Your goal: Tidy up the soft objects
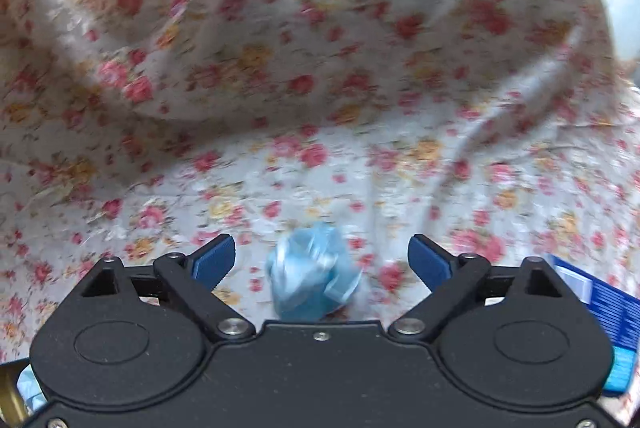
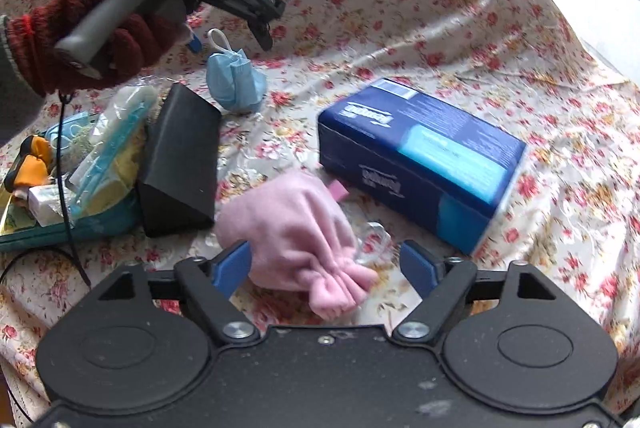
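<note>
While the right gripper (image 2: 326, 268) hangs low over the table (image 2: 460, 39) with its blue fingers (image 2: 231, 265) spread wide and gripping nothing, the pink sock (image 2: 294, 242) lies right between them, nearer the left finger, though contact with that finger cannot be made out. It is a soft, fleecy bundle, rounded at the far end and gathered into pleated folds at the near end. Just beyond it sits a dark blue tissue box (image 2: 424, 159), a hard-edged cardboard block with a lighter blue panel on top. To the left of the sock stands a black wedge-shaped case (image 2: 180, 159), smooth and matte, and beside that a teal tray (image 2: 48, 234) heaped with packets and small oddments.

Farther back lies the blue face mask (image 2: 234, 81), crumpled into a ball with a white ear loop sticking up. Above it is the left gripper (image 2: 264, 35), held in a hand wearing a dark red knitted glove (image 2: 80, 23).

From the left wrist, the left gripper (image 1: 322, 254) also has its fingers (image 1: 214, 260) wide apart and empty; the blue face mask (image 1: 310, 276) sits on the cloth midway between them, touching neither. It looks thin, papery and scrunched. A floral tablecloth (image 1: 320, 67), cream with red and yellow roses, covers everything, rumpled and rising into a large fold at the back.
</note>
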A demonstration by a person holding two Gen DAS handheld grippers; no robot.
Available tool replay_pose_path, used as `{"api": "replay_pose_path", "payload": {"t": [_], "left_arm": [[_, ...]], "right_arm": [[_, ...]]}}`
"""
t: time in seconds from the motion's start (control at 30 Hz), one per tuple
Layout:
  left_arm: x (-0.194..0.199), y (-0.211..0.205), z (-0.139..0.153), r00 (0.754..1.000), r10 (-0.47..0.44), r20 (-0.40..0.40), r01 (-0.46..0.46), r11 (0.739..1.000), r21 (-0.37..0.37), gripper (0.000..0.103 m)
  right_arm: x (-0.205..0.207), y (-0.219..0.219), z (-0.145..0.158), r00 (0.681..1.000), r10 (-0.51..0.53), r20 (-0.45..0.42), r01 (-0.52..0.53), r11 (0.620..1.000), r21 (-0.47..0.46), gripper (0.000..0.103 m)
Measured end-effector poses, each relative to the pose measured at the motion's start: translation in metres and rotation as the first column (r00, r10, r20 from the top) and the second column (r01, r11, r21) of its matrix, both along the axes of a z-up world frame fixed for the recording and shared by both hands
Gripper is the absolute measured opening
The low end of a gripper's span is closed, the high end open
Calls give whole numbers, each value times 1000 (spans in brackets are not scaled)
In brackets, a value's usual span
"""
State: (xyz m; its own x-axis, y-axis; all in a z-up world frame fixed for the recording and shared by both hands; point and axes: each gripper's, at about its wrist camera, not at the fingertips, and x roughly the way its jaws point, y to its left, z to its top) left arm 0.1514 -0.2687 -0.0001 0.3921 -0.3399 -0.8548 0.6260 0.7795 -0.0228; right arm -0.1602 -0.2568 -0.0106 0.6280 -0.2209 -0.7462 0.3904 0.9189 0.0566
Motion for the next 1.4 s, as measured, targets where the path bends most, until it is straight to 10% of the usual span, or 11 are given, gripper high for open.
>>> {"api": "replay_pose_path", "payload": {"t": [0.6, 1.4], "left_arm": [[29, -12, -47, 997, 79, -26, -75, 986, 149, 91], [28, -11, -49, 998, 57, -28, -53, 991, 127, 94]], "right_arm": [[39, 2, -22, 997, 69, -39, -68, 998, 11, 84], [43, 10, -25, 994, 94, -49, -96, 994, -60, 88]]}}
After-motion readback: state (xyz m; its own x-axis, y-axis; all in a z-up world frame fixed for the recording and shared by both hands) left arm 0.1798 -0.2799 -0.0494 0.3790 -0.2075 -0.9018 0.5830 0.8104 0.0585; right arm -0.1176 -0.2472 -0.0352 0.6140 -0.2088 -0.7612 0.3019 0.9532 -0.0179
